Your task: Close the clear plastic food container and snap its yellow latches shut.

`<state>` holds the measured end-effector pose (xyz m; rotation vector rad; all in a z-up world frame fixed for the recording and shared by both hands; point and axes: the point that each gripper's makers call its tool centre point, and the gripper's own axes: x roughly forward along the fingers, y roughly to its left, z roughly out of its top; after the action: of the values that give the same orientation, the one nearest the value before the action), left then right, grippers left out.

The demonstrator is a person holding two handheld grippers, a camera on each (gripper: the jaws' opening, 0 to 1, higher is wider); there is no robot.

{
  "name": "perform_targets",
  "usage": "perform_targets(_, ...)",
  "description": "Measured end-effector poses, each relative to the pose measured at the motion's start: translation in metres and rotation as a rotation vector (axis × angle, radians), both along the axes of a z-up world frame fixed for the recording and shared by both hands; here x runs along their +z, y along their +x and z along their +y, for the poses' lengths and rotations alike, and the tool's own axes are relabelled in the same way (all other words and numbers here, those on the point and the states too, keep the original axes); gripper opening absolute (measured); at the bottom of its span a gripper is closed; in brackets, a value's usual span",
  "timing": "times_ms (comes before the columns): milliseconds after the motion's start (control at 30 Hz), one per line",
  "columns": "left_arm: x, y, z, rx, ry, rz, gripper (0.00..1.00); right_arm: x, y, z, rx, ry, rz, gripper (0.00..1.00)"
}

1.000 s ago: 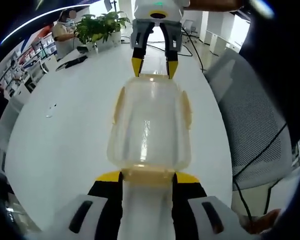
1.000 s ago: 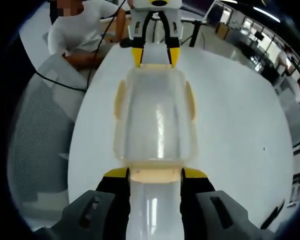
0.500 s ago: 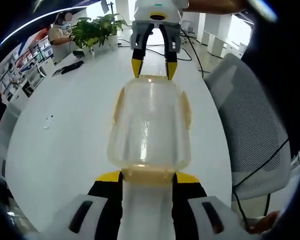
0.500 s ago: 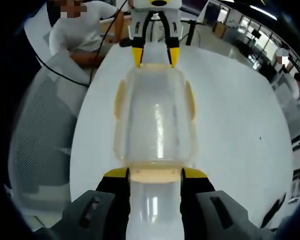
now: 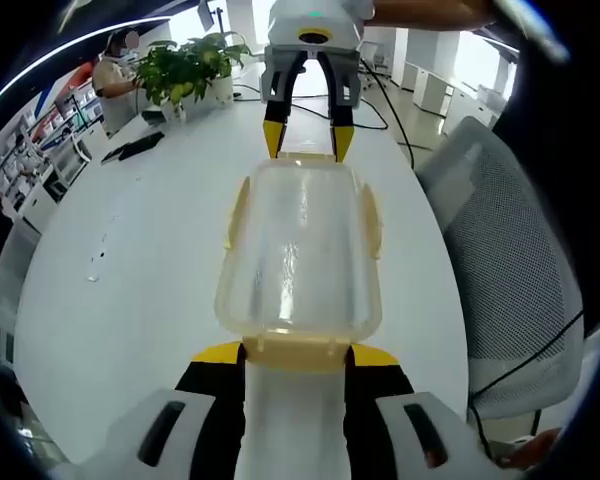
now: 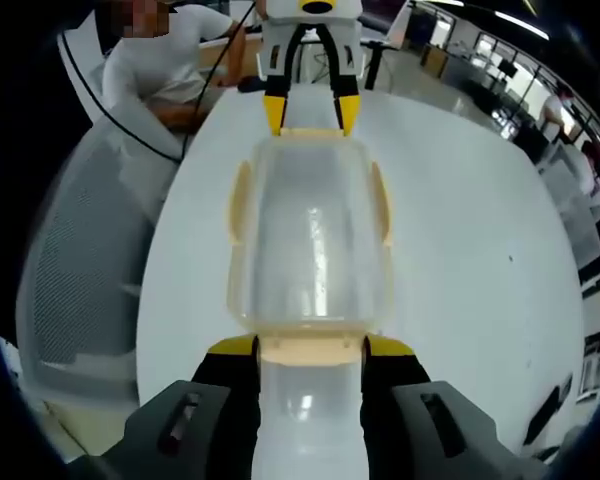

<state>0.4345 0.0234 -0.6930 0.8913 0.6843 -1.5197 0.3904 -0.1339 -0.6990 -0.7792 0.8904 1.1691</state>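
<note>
The container (image 5: 300, 255) is sitting lid-on, lengthwise between the two tongs, over a white worktop (image 5: 130, 300); whether it is resting on the surface or lifted clear of it cannot be told. In the left gripper view the left tongs (image 5: 296, 352) are gripping the near end latch (image 5: 296, 350), their yellow tips pressing against it from both sides, while the right tongs (image 5: 302, 140) are reaching in from the far end, tips closing on the opposite end of the container. In the right gripper view the same is showing mirrored: the right tongs (image 6: 310, 346) are clamping the near end and the left tongs (image 6: 306, 113) are meeting the far end of the container (image 6: 310, 250). Pale yellow side latches (image 5: 238, 210) are lying flat against the long walls. The worktop (image 6: 480, 250) is glossy and mostly bare. A mesh chair (image 5: 510, 250) is standing beside its edge, with a black cable trailing over it. Potted plants (image 5: 185, 65) are standing at the far end, a person sitting behind them. In the right gripper view a person in white (image 6: 170, 70) is sitting near another mesh chair (image 6: 80, 280), in an open office.
</note>
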Motion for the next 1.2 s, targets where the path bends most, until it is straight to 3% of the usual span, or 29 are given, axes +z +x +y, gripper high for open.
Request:
perform_targets(667,-0.001,0.002,-0.050,-0.004,-0.009,-0.007,0.32,0.000,0.002,-0.049,0.005,-0.005,-0.004,0.35)
perform_targets(1200,-0.012,0.005,-0.073,0.005,-0.001,0.000,0.32,-0.008,0.006,-0.072,0.015,-0.025,0.007,0.36)
